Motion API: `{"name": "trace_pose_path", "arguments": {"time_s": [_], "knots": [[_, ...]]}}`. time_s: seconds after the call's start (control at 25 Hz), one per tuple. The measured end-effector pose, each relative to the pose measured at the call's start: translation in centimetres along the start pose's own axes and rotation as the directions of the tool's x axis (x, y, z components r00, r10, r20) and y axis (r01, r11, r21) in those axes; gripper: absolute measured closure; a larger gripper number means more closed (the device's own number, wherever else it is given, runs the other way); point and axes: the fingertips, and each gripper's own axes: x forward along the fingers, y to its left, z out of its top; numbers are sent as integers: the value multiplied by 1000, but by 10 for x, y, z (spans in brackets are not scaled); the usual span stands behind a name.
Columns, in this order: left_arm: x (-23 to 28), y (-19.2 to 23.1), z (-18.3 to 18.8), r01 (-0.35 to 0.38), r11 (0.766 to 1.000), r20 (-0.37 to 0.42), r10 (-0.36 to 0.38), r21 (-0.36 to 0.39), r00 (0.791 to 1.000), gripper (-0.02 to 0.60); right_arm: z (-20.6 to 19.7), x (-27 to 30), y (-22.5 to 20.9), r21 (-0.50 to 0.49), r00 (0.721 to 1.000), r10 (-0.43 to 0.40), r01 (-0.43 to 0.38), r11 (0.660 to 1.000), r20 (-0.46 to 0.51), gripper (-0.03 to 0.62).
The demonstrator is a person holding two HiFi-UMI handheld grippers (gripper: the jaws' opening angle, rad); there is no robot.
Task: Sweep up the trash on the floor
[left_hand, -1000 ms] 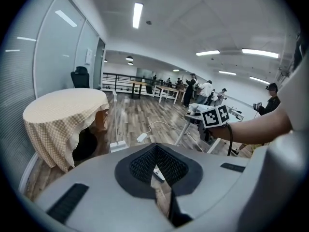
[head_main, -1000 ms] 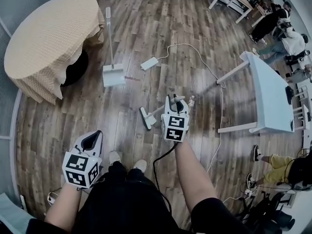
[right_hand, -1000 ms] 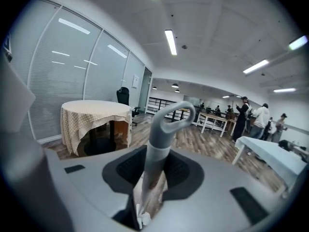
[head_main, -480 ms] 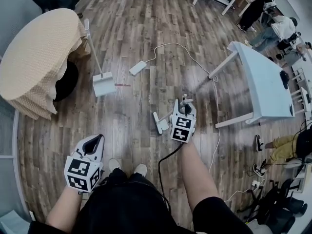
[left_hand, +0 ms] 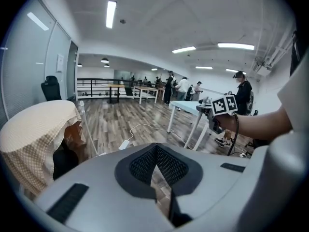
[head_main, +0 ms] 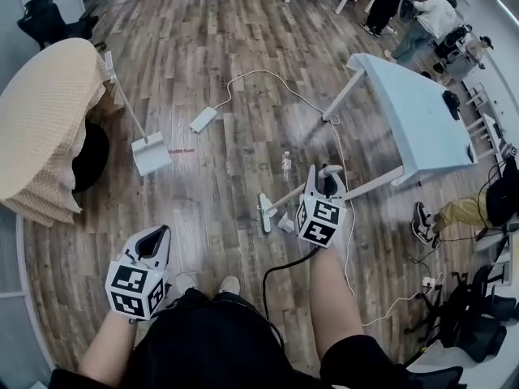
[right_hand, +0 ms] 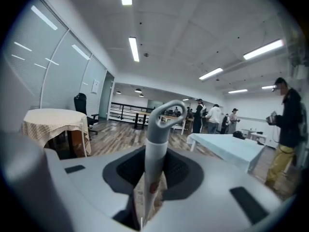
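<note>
head view: right tool point(head_main: 323, 177) clamped on the broom point(head_main: 285, 196) handle; left tool point(head_main: 156, 235) closed with nothing between its jaws, held near left.
trash: crumpled pale scrap point(head_main: 285, 224) on the floor point(head_main: 219, 47), just right of the broom head point(head_main: 265, 212); a smaller piece point(head_main: 286, 162) lies farther off.
collector: dustpan point(head_main: 151, 153) stands far left, well apart from the scrap.
risk, scatter: a light scrap may skip aside on a long push.
risk, snag: white cable point(head_main: 259, 70) loops to the far and right sides of the trash; the broom could catch it.
risk, grip: smooth round handle may twist between the jaws.
textures: glossy wood planks; pale plastic broom with loop end.
</note>
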Motion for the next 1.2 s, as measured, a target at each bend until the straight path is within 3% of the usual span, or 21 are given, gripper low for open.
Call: {"name": "trace_pose_path", "arguments": {"time_s": [0.16,0.36,0.68,0.92,1.2], "knots": [[17,-28,8,67,997,1,-67,40,998,588,-9,-38,-67,65,992,-122,123,990,-15,493],[43,-73,17,155,984,-14,-154,90,988,588,-42,-85,-140,150,966,-253,259,954,-57,494],[78,-155,22,260,952,-61,-254,164,965,588,-92,-133,-223,96,906,-398,413,906,-146,497],[83,-174,23,248,953,-79,-238,174,968,586,-138,-118,-258,16,864,-455,469,883,-216,497],[76,-161,23,171,974,-85,-159,152,984,588,-161,-85,-264,61,852,-458,486,872,-254,499]]}}
